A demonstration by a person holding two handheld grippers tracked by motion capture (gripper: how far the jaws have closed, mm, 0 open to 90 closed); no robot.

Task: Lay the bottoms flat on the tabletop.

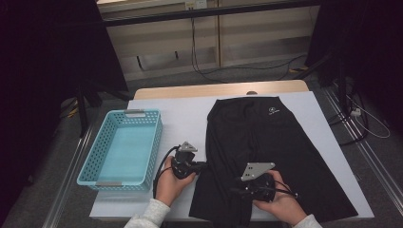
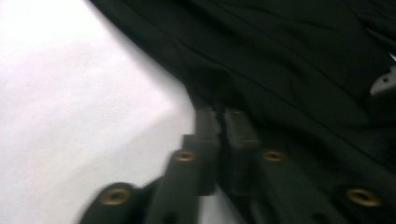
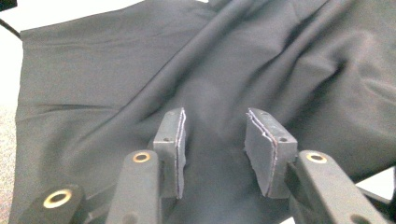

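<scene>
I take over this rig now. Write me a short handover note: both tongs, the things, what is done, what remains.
Left tongs: shut at the left edge of the black garment; whether cloth is pinched is unclear.
Right tongs: open over the garment, holding nothing.
Garment lies spread on the white table; blue basket to its left holds nothing.
Done: garment laid out.
Left: probably fold it and put it in the basket.

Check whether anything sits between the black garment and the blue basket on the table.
Nothing visible does, apart from the left gripper at the garment's left edge, shut there. The white table cover lies bare between the garment and the basket, which has nothing in it.
</scene>
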